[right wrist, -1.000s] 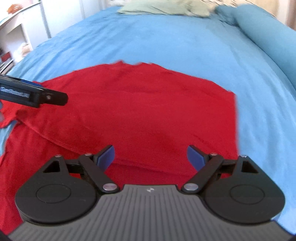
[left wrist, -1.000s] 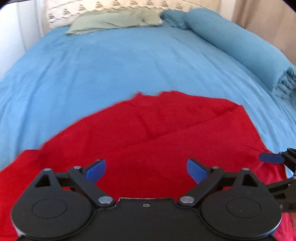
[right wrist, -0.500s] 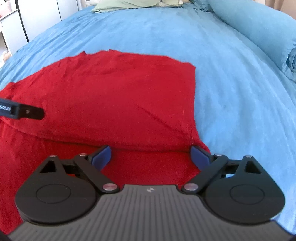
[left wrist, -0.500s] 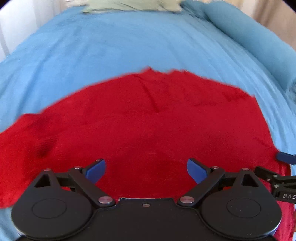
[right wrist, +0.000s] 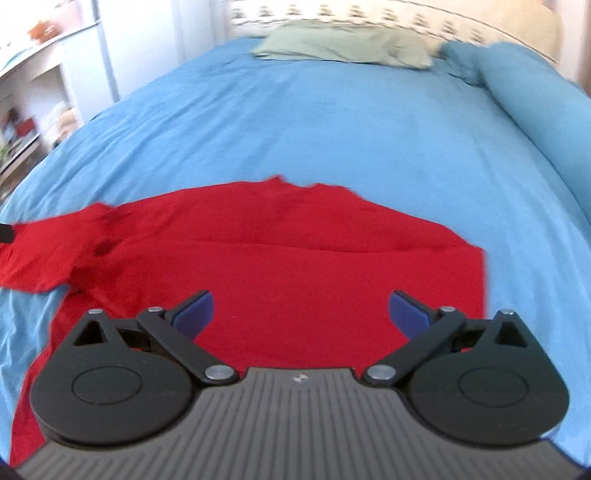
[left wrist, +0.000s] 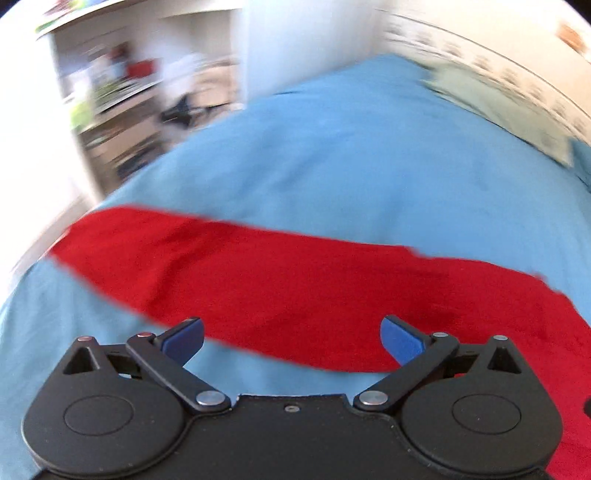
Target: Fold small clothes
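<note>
Home bedroom: bed (right wrist: 369, 122), pillow (right wrist: 343, 44).

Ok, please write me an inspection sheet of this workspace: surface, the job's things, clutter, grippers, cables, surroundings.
Surface: bed with blue cover, smooth.
Job's things: one red garment lying flat on the cover, a fold line across it, a sleeve-like part reaching toward the left.
Clutter: green pillow and rolled blue blanket at the far end, away from the garment.
Grippers: left gripper open, holding nothing; right gripper open, holding nothing, above the garment.
Cables: nothing seen.
Surroundings: white shelves with blurred items beside the bed; patterned headboard.
</note>
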The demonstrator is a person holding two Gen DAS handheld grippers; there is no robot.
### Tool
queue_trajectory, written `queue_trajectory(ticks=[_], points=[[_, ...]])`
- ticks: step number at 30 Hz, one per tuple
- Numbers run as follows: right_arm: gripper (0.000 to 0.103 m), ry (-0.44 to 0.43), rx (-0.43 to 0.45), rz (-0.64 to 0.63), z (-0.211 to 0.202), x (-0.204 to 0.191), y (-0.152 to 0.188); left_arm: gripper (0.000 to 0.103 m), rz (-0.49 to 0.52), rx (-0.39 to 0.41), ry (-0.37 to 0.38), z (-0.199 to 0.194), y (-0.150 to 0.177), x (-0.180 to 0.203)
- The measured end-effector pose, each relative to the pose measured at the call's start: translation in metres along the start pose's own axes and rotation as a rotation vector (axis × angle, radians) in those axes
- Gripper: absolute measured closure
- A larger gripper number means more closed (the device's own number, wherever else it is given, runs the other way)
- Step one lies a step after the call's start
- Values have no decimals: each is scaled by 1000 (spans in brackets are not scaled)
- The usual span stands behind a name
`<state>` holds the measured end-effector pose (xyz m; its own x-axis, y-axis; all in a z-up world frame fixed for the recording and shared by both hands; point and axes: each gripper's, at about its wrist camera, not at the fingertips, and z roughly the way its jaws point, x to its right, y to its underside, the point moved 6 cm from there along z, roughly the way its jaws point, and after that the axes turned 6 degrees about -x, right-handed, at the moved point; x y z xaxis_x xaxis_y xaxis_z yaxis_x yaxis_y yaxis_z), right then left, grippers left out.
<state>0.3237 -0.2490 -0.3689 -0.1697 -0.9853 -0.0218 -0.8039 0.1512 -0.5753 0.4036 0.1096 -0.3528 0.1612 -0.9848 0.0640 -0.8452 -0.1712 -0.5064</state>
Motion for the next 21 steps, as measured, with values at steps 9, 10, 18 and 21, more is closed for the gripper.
queue_trajectory(ticks=[9, 10, 18, 21], points=[[0, -86, -46, -89, 43, -89, 3, 10, -447, 55, 40, 32, -16, -165], [0, -96, -53, -88, 48, -95, 5, 12, -475, 62, 47, 36, -21, -175], [0, -105, -73, -70, 68, -115, 11, 34, -556, 90, 56, 61, -41, -226], [0, -95, -77, -88, 70, -116, 11, 43, -517, 81, 32, 67, -48, -225]])
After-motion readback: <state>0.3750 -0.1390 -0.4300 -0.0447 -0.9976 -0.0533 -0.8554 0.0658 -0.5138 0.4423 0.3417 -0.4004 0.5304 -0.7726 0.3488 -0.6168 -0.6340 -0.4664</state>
